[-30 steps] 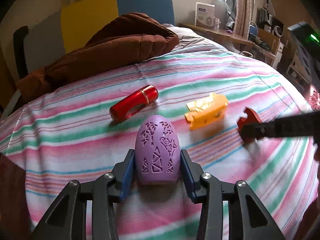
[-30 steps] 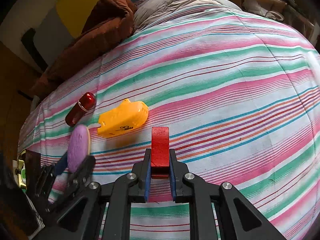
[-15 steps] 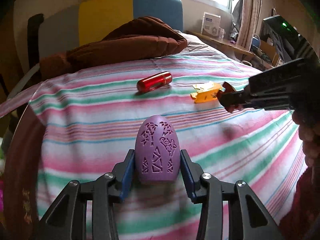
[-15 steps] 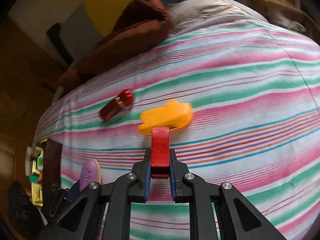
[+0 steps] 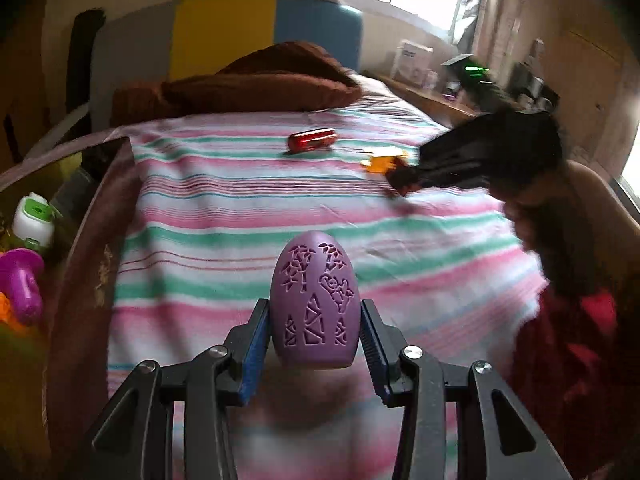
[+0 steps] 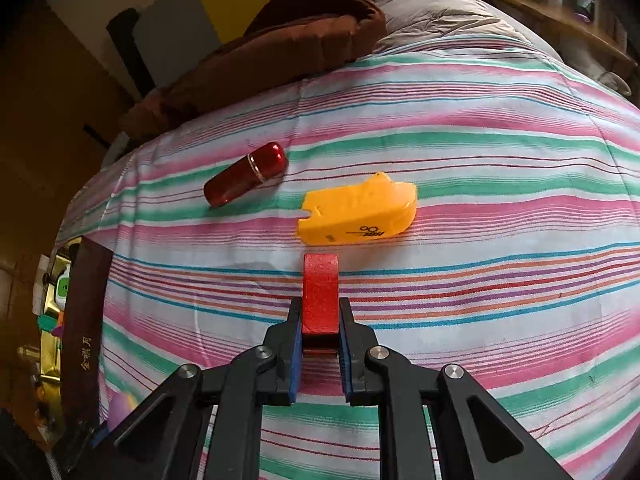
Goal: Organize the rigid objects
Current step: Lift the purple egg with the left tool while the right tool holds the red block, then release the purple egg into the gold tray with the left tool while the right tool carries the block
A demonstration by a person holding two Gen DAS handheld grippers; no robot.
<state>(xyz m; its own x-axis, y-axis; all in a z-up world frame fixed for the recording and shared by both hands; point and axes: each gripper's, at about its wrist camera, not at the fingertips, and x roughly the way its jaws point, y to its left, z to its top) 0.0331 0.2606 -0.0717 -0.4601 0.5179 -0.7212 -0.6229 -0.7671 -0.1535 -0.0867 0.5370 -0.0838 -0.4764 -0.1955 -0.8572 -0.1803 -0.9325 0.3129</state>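
My left gripper (image 5: 314, 344) is shut on a purple egg-shaped object (image 5: 314, 304) with cut-out patterns, held above the striped bedsheet. My right gripper (image 6: 320, 332) is shut on a flat red piece (image 6: 320, 292), held above the sheet just in front of a yellow plastic object (image 6: 356, 214). A shiny red cylinder (image 6: 246, 174) lies further left on the sheet. In the left wrist view the red cylinder (image 5: 312, 141) and the yellow object (image 5: 382, 162) lie far ahead, with the blurred right gripper (image 5: 404, 180) beside them.
A dark-rimmed box (image 5: 90, 264) stands at the bed's left edge, holding a white and green bottle (image 5: 34, 216) and a magenta toy (image 5: 22, 284). The same box (image 6: 82, 320) shows at the left in the right wrist view. A brown quilt (image 6: 280, 40) lies at the bed's far end.
Both grippers have pulled back and moved left toward the box while still holding their objects. The box at the bed's left edge has come into the left wrist view.
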